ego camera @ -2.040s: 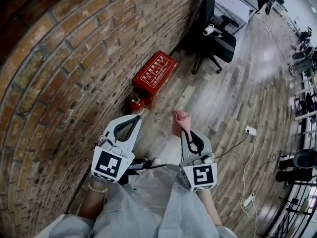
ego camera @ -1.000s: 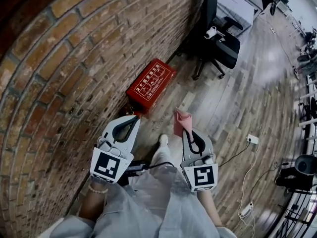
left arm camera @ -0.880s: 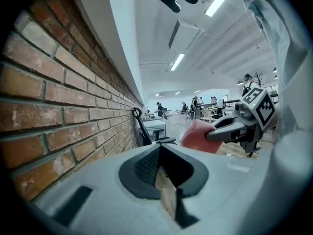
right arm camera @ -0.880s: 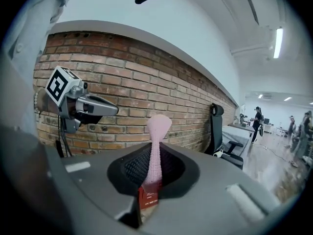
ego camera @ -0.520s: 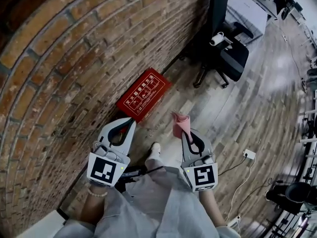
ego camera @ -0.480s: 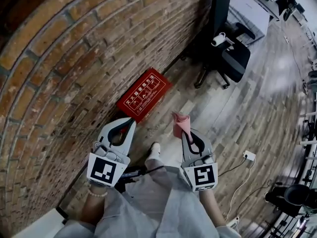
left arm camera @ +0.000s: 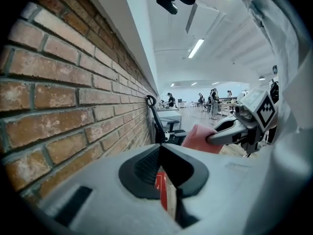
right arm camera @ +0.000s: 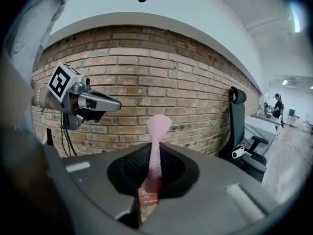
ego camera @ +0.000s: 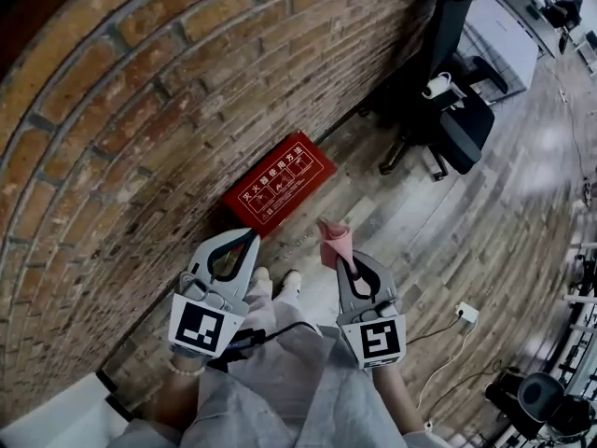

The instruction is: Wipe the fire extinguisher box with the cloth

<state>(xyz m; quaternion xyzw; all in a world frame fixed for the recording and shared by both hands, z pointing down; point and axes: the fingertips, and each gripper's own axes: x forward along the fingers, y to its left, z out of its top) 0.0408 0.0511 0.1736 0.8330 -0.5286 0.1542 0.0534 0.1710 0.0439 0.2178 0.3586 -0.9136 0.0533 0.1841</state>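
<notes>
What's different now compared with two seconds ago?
The person has stepped closer: the red fire extinguisher box by the brick wall now lies just ahead of the left gripper and right gripper. Nothing was grasped or released: the right gripper still pinches the pink cloth, and the left gripper stays shut and empty.

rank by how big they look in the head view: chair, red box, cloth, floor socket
1. chair
2. red box
3. cloth, though it is nearer the camera
4. floor socket

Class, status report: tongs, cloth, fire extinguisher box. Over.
Left tongs shut, empty. Right tongs shut on pink cloth. Red rectangular fire extinguisher box ahead against brick wall, untouched. Nothing between.
</notes>
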